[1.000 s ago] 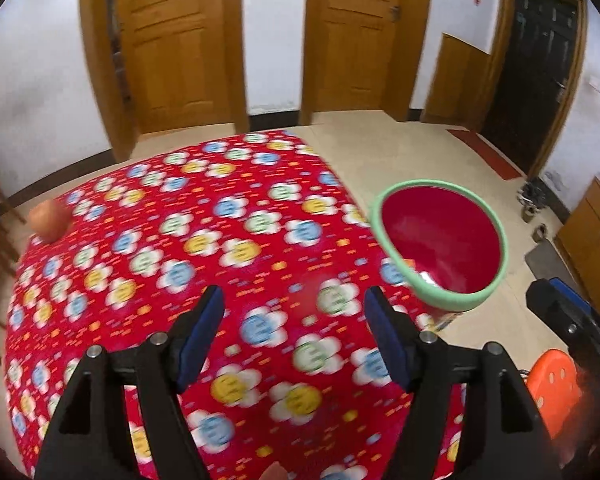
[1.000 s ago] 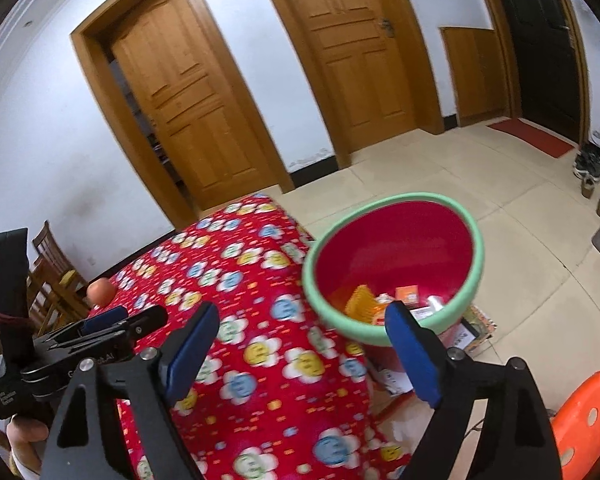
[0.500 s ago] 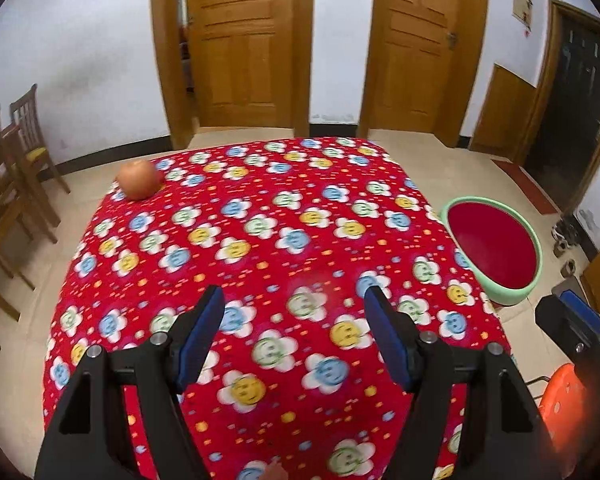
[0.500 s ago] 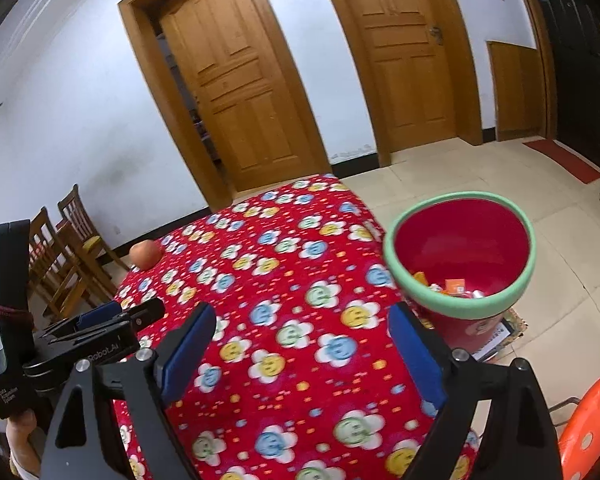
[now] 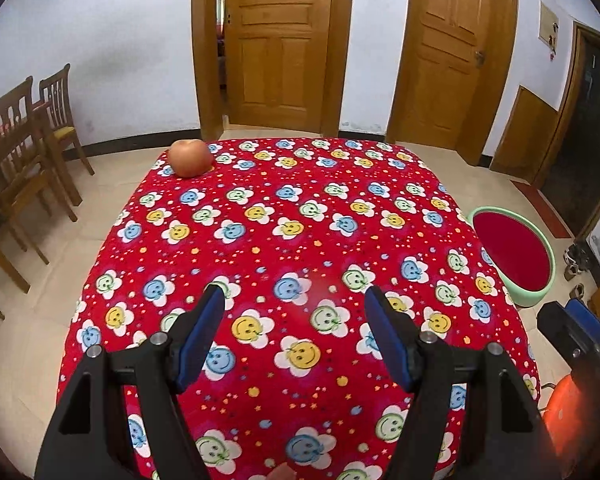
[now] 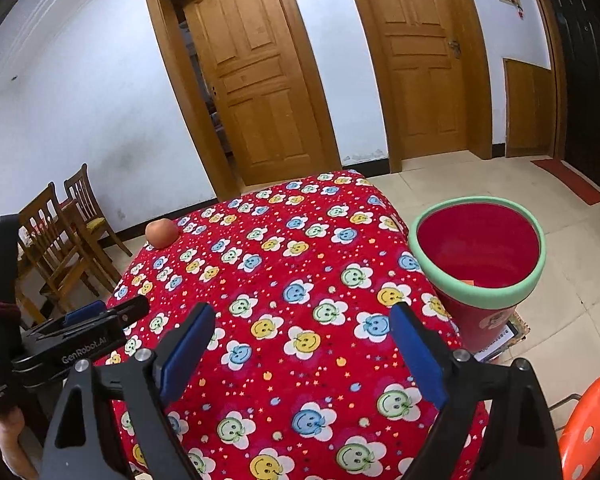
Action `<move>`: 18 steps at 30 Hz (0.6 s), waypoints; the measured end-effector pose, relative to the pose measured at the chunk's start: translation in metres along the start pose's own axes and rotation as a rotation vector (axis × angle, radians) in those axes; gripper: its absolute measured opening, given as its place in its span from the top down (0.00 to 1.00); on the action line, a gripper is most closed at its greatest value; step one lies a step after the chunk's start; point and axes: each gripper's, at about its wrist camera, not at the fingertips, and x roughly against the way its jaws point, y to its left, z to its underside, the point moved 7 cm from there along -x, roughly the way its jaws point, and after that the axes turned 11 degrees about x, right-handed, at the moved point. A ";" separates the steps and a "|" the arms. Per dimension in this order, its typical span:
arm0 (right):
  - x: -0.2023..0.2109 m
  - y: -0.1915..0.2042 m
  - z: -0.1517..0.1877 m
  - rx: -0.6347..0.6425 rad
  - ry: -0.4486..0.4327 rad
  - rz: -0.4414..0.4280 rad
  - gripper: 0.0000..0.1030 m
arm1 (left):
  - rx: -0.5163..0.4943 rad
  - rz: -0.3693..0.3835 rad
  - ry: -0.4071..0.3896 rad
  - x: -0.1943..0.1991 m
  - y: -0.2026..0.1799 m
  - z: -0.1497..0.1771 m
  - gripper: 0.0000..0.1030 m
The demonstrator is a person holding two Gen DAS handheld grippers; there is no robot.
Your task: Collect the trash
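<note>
While wooden chairs (image 5: 28, 148) stand by the wall at far left, an apple (image 5: 191, 157) sits at the far left corner of a table under a red smiley-flower cloth (image 5: 300, 216). Above the cloth's near edge, the left gripper (image 5: 294, 312) and right gripper (image 6: 302, 338) each hang with jaws spread wide, holding nothing. At right, a red bin with a green rim (image 6: 478, 246) stands on the floor just beside the table, scraps showing inside
</note>
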 end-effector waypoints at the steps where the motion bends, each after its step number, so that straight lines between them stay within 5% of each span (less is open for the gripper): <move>1: 0.000 0.001 0.001 0.000 0.001 -0.002 0.12 | 0.003 0.000 -0.003 0.001 0.001 0.000 0.30; 18: 0.002 0.006 0.005 0.010 -0.006 0.009 0.12 | 0.037 0.000 -0.024 0.008 0.010 0.005 0.28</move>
